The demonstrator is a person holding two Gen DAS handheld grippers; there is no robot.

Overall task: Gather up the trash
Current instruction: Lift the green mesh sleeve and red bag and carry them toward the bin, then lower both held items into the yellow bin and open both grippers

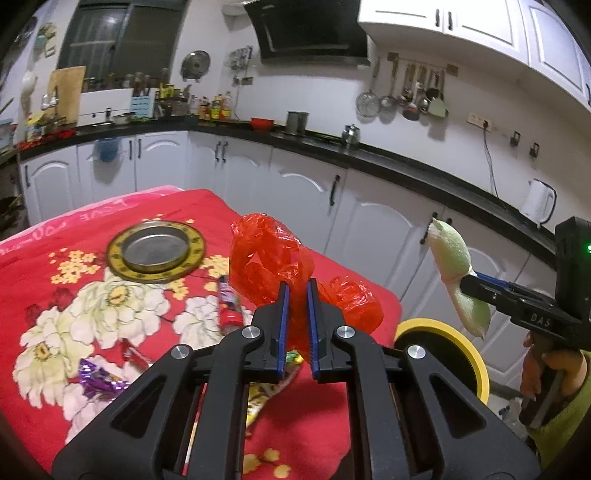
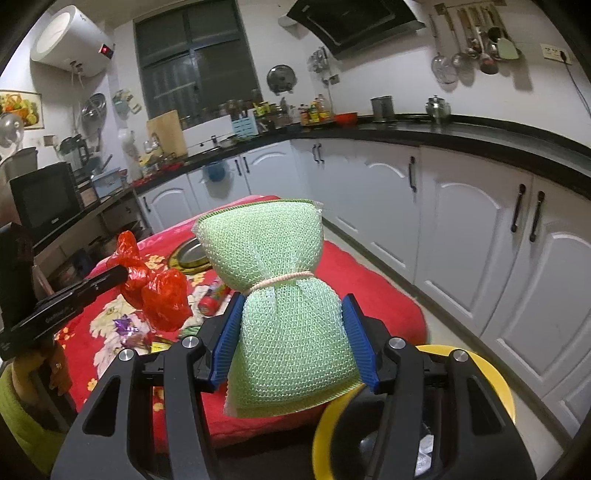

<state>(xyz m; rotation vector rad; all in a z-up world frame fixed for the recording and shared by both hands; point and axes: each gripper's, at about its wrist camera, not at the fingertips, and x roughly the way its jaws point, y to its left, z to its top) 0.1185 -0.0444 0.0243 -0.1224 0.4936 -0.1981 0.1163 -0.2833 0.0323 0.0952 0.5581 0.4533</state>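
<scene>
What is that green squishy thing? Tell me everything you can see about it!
It looks like a pale green scrubbing sponge covered in knitted mesh, with darker green stitched edges. A thin pinkish band is tied round its middle, pinching it like a bow. It stands upright in the air, squeezed between the blue pads of the right gripper, above the yellow-rimmed bin. Only the gripper touches it.

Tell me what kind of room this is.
A home kitchen, most likely: a range hood on the wall, ladles and strainers hanging from a rail, and white cabinets under a black countertop.
</scene>
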